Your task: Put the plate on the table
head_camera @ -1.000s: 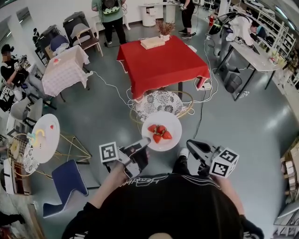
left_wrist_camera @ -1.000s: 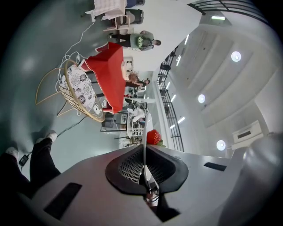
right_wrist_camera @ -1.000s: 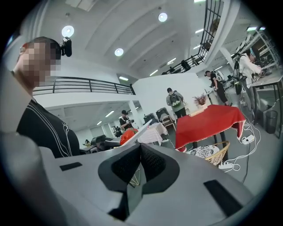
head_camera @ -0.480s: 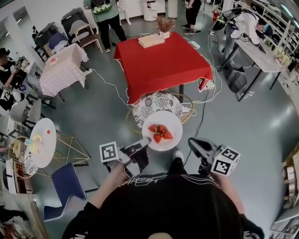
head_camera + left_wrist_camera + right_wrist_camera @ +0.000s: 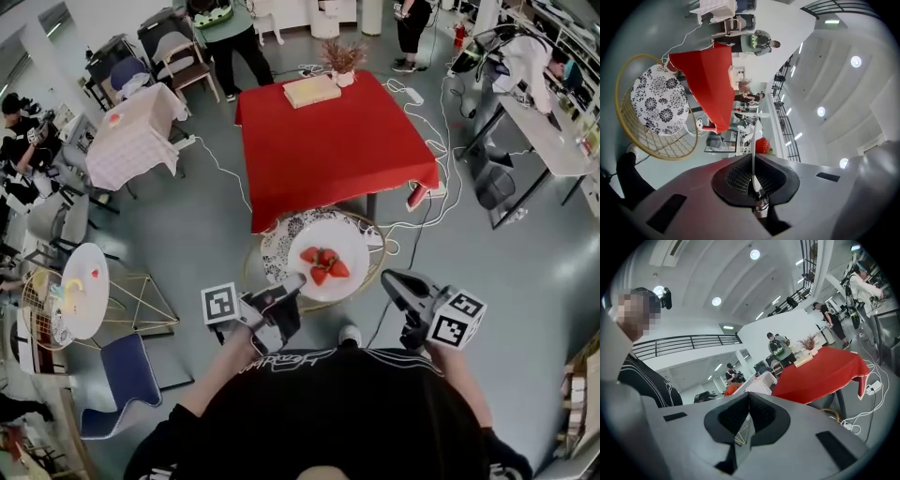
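Note:
A white plate [image 5: 342,242] with strawberries [image 5: 322,262] hangs in the air in the head view, with my left gripper [image 5: 296,280] shut on its near rim. In the left gripper view the plate [image 5: 753,140] shows edge-on as a thin white line between the pads, one strawberry [image 5: 762,145] beyond it. The red-clothed table [image 5: 333,141] stands ahead, past the plate. My right gripper [image 5: 387,278] hovers right of the plate, apart from it. In the right gripper view its jaws [image 5: 749,401] are shut with nothing between them, and the red table [image 5: 820,373] is ahead.
Under the plate stands a round black-and-white patterned stool [image 5: 281,246] in a gold wire frame. A book [image 5: 311,90] and a dried-flower vase [image 5: 343,62] sit at the red table's far edge. Cables [image 5: 422,211] trail on the floor. A small white round table [image 5: 80,291] and a blue chair [image 5: 117,375] are at left.
The red table and the patterned stool have come nearer in the head view. The plate, still gripped by the left gripper, now hangs over the stool. The right gripper stays shut beside it.

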Demonstrator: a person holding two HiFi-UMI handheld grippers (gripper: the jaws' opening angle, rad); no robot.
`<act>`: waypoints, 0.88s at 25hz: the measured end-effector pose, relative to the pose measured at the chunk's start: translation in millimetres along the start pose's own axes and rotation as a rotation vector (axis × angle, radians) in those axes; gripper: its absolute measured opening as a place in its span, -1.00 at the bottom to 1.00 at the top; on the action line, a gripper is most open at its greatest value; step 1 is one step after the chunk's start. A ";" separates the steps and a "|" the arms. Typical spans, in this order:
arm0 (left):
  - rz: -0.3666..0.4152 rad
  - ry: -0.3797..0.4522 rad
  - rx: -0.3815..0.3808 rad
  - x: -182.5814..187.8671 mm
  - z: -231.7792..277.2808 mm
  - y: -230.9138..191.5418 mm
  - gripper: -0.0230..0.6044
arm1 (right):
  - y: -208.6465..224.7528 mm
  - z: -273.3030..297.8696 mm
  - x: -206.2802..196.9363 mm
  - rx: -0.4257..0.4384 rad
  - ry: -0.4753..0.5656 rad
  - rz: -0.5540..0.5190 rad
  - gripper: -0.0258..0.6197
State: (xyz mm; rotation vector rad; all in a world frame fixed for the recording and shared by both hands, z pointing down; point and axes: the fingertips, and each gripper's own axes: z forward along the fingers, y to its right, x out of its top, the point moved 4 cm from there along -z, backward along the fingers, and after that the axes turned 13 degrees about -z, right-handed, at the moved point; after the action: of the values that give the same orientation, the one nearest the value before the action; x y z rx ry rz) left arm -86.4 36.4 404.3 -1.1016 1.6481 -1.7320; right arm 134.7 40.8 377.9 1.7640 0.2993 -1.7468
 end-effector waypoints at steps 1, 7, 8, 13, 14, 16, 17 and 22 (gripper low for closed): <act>0.003 0.006 -0.001 6.4 13.8 0.6 -0.88 | 15.8 1.7 4.8 0.006 0.002 0.002 -0.90; 0.022 0.025 -0.038 33.0 89.3 7.6 -0.88 | 92.2 9.2 33.5 0.037 0.022 -0.002 -0.90; 0.024 0.030 -0.043 36.3 98.2 8.8 -0.88 | 101.3 9.5 38.2 0.038 0.028 -0.007 -0.90; 0.023 0.058 -0.033 45.5 115.5 8.0 -0.88 | 129.8 9.5 47.9 0.040 0.049 -0.006 -0.90; 0.023 0.066 -0.029 48.0 116.8 7.5 -0.88 | 134.0 10.7 47.7 0.042 0.053 0.001 -0.90; 0.020 0.079 -0.026 51.8 119.3 6.9 -0.88 | 139.7 13.4 45.3 0.048 0.058 0.022 -0.90; 0.016 0.083 -0.026 52.9 120.4 6.8 -0.88 | 141.5 14.8 43.7 0.050 0.058 0.033 -0.90; 0.013 0.084 -0.020 64.2 128.7 12.5 -0.88 | 151.9 27.5 45.6 0.053 0.064 0.058 -0.90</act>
State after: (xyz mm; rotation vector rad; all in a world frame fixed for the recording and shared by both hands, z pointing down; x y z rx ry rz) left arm -17.9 -90.5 397.6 -1.0377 1.7219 -1.7791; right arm 203.2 -104.9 377.5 1.8510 0.2284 -1.6744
